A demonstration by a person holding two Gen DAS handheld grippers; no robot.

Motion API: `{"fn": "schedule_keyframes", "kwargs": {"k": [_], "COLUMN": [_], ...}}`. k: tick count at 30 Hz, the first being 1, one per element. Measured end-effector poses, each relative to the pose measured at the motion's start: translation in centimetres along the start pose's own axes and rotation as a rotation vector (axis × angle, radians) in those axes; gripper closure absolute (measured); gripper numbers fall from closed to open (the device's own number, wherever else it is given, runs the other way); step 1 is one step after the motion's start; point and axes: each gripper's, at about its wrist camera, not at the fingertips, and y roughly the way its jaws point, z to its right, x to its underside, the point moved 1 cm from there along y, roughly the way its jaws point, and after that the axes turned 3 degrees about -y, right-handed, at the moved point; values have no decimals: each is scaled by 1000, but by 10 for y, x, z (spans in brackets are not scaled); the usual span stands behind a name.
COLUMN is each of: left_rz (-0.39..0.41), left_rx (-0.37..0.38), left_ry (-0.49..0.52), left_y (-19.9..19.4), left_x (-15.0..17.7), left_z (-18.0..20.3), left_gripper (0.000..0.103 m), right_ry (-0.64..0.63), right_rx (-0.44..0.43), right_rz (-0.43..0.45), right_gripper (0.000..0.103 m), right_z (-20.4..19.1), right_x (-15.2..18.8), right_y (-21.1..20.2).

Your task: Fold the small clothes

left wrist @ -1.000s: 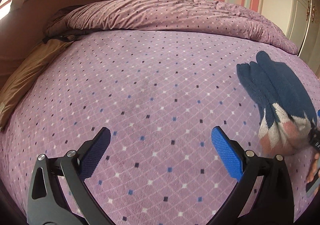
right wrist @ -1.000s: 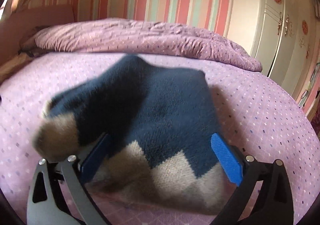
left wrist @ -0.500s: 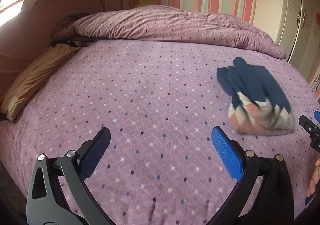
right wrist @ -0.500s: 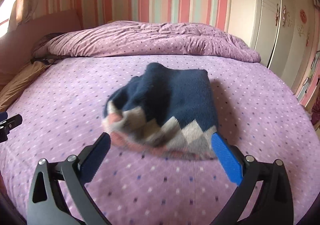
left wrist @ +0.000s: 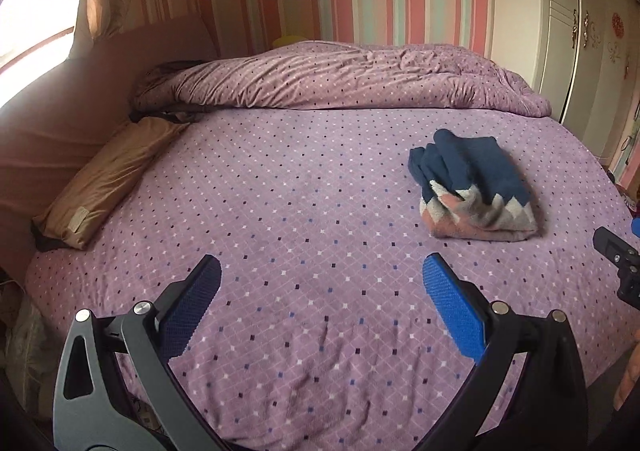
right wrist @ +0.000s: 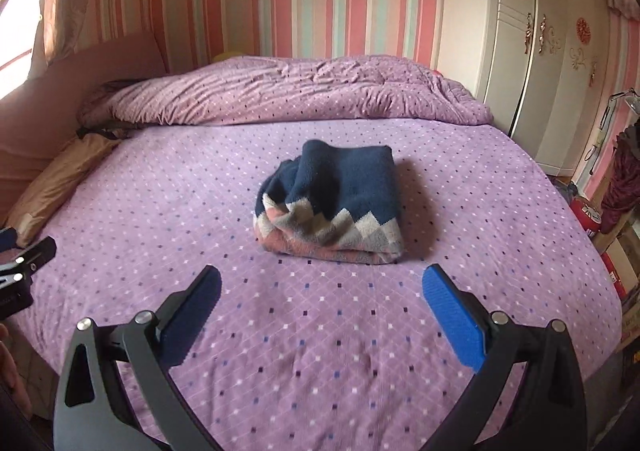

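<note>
A small knitted garment, navy with a grey, white and pink zigzag band, lies folded in a bundle on the purple dotted bed cover. It also shows in the left wrist view, to the right. My right gripper is open and empty, held back from the bundle's near edge. My left gripper is open and empty over bare cover, left of the garment. The right gripper's tip shows at the left wrist view's right edge.
A rumpled purple duvet lies along the far side of the bed. A tan pillow rests at the left by the headboard. A white wardrobe and clutter stand to the right.
My right gripper has let go of the garment and drawn back from it; the bundle now lies on the bed. My left gripper has also pulled back and up.
</note>
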Motion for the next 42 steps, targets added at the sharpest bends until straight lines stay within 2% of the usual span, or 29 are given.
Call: {"fn": "schedule_keyframes", "kwargs": {"k": [7,13,20,22,25,33,42], "left_rz": [-11,44,31,45,31,39,49], "left_rx": [-35,-101,29,39,102,70,73], "left_ry": [-37,-5,4,-15,-61,-49,-36], "left_y": [-37,-70,-95,-100,-103,-105,-109], "left_x": [-8,-19,-27,-27,-28,-27,-29], "left_z": [-7,-3,-2,-3,-11,-10,-5], "left_gripper": [3,3,3,3,3,3,3], "right_ry": [10,4,7,9,2,-1,-12], "right_rx": [12,33,47,47,63,87,93], "right_rz": [37,63,81,84,86,74,78], "right_gripper": [2,2,2,2,2,2,2], "right_z": [1,2,6,6,6,8,7], "right_x": [-19,-31,-37,-37,-36,-34,-35], "right_y": [-56,-84,-98,-100,-102,-97,-97]}}
